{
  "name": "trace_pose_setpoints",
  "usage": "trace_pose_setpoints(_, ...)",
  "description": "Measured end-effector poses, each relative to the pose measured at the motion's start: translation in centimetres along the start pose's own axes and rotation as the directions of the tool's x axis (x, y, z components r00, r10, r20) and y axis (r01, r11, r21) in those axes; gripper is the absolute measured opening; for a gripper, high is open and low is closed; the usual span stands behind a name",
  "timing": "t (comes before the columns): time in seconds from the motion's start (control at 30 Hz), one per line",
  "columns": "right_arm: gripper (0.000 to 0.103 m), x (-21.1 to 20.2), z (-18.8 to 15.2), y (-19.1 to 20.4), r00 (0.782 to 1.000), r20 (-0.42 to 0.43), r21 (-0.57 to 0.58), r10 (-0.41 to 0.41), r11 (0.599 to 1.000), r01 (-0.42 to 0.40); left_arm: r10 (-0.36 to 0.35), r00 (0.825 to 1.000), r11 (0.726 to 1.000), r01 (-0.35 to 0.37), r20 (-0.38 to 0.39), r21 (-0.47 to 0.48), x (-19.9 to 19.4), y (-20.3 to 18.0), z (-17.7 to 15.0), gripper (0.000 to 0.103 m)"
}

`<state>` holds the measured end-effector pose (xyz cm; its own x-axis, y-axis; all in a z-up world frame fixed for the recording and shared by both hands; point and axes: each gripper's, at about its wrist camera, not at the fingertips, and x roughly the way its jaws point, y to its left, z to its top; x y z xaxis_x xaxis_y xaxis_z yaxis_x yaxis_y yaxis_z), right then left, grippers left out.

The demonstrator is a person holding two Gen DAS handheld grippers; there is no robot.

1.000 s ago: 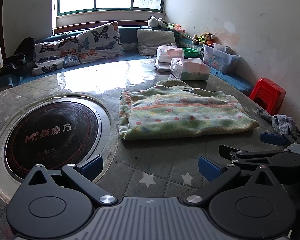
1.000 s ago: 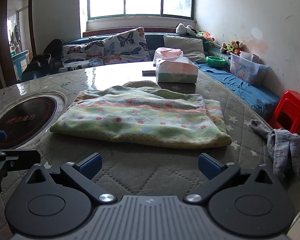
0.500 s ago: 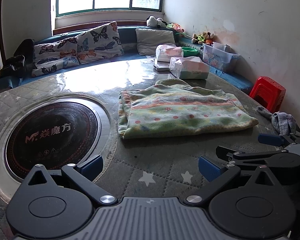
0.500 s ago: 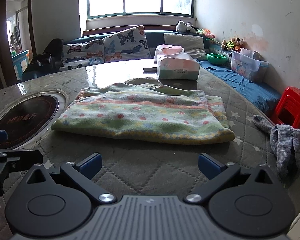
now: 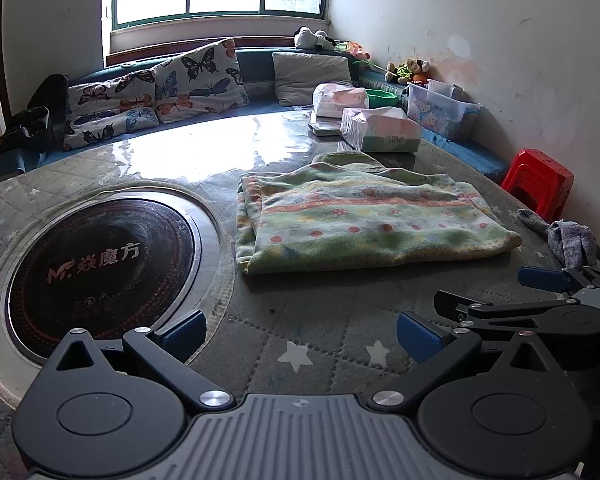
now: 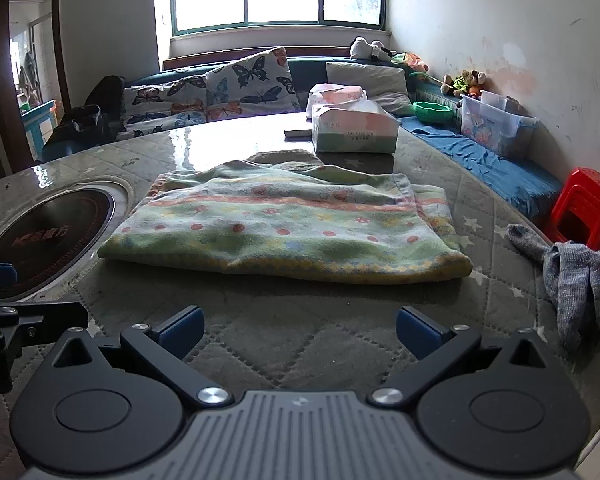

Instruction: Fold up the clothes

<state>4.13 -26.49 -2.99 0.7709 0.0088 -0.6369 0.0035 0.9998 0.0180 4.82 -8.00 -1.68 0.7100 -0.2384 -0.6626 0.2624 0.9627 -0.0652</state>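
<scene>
Green fleece, banded in orange and yellow and dotted red, is seen at centre right of the left wrist view: the folded blanket (image 5: 364, 220) is laid flat on the quilted surface (image 5: 308, 312), with its doubled fold toward the camera and looser layers at its far edge. The left tool (image 5: 300, 330) is held low at the bottom of the frame, its blue pads (image 5: 182, 330) spread wide apart and nothing between them; it is judged to be kept back from the cloth so the near edge can be approached. The induction hob (image 5: 96, 264) is set into the surface at lower left, just beside the blanket. The right tool (image 5: 484, 304) is seen side-on at lower right.

In the right wrist view the blanket (image 6: 284, 228) fills the middle of the frame, well apart from the right tool (image 6: 300, 326), whose pads (image 6: 418, 330) are likewise spread and empty. A grey rag (image 6: 576, 276) is draped at the right edge of the surface, apart from the blanket. A tissue pack (image 6: 354, 130) stands just behind the blanket in the upper centre. Another fold is judged to be possible, since both tools are lined up before the near edge.
</scene>
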Motion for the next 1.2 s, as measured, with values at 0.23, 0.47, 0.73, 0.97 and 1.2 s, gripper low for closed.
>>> trace_pose_setpoints(0.23,0.103,0.3,-0.1,-0.2,1.0,-0.004,0.007,0.003,1.0,-0.003,0.0,1.0,1.0,0.001,-0.002,0.008,0.2,-0.3,0.0,0.103)
trace_pose_setpoints(0.47,0.103,0.4,0.0,-0.3,1.0,-0.007,0.011,0.002,1.0,-0.002,0.004,1.0,1.0,-0.004,-0.003,0.011,0.3,-0.3,0.2,0.103)
trace_pose_setpoints(0.73,0.103,0.8,0.0,-0.1,1.0,-0.015,0.007,0.003,1.0,-0.003,0.006,1.0,1.0,-0.006,-0.006,0.013,0.5,-0.3,0.3,0.103)
trace_pose_setpoints(0.97,0.103,0.9,0.1,-0.1,1.0,-0.018,0.006,0.006,1.0,-0.006,0.011,1.0,1.0,-0.011,-0.008,0.014,0.7,-0.4,0.5,0.103)
trace_pose_setpoints(1.2,0.103,1.1,0.1,-0.1,1.0,-0.022,0.009,0.009,1.0,-0.009,0.018,1.0,1.0,-0.018,-0.008,0.02,0.8,-0.5,0.7,0.103)
